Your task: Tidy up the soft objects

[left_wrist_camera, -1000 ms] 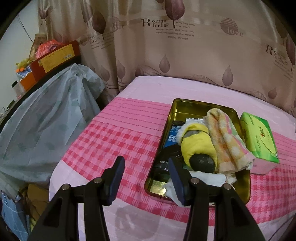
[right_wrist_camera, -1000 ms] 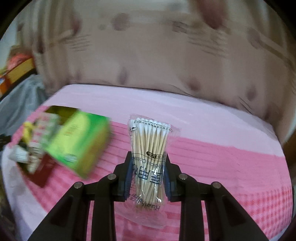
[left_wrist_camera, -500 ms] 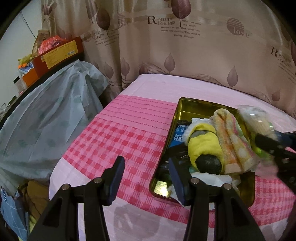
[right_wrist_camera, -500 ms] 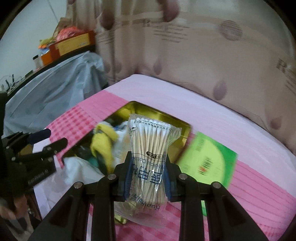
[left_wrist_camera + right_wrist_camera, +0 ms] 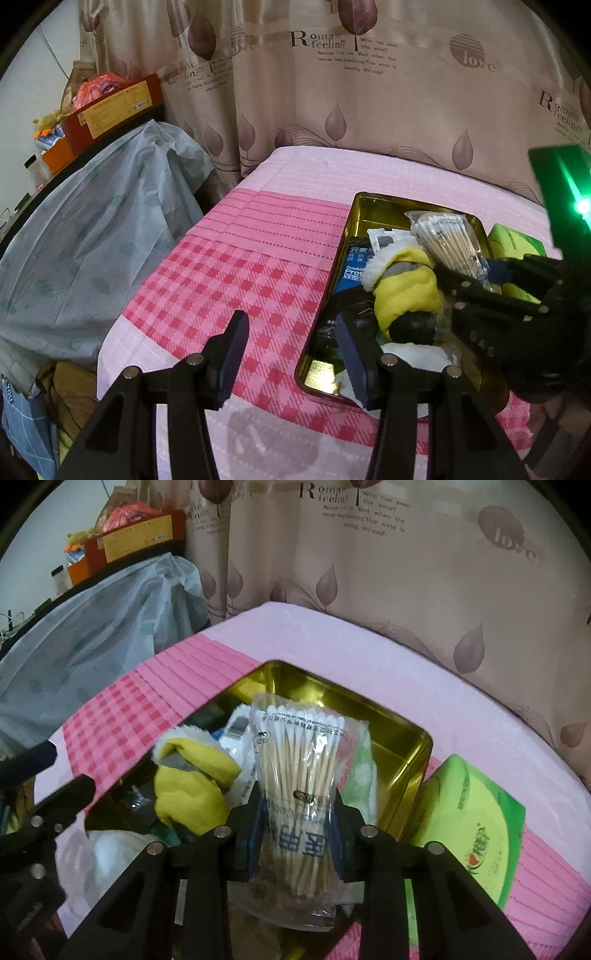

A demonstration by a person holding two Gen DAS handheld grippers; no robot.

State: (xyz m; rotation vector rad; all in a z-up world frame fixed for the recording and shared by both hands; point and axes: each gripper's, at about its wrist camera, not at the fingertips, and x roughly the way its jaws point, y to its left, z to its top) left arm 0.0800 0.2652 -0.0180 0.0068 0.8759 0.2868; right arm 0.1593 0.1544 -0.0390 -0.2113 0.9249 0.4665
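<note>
A gold metal tray sits on the pink checked cloth and holds a yellow soft toy, white cloth and packets. My right gripper hangs over the tray's middle with a clear bag of cotton swabs upright between its pads. The pads still touch the bag while the jaws are opening. The left wrist view shows the same bag over the toy. My left gripper stands open and holds nothing, low at the tray's near left corner.
A green tissue pack lies against the tray's right side. A blue-grey plastic cover drapes furniture left of the table, with a red box above it. A leaf-print curtain closes the back.
My right gripper carried the swab bag from right of the tissue pack leftward to above the tray, and now hides the striped towel from the left wrist view. The left gripper stayed put.
</note>
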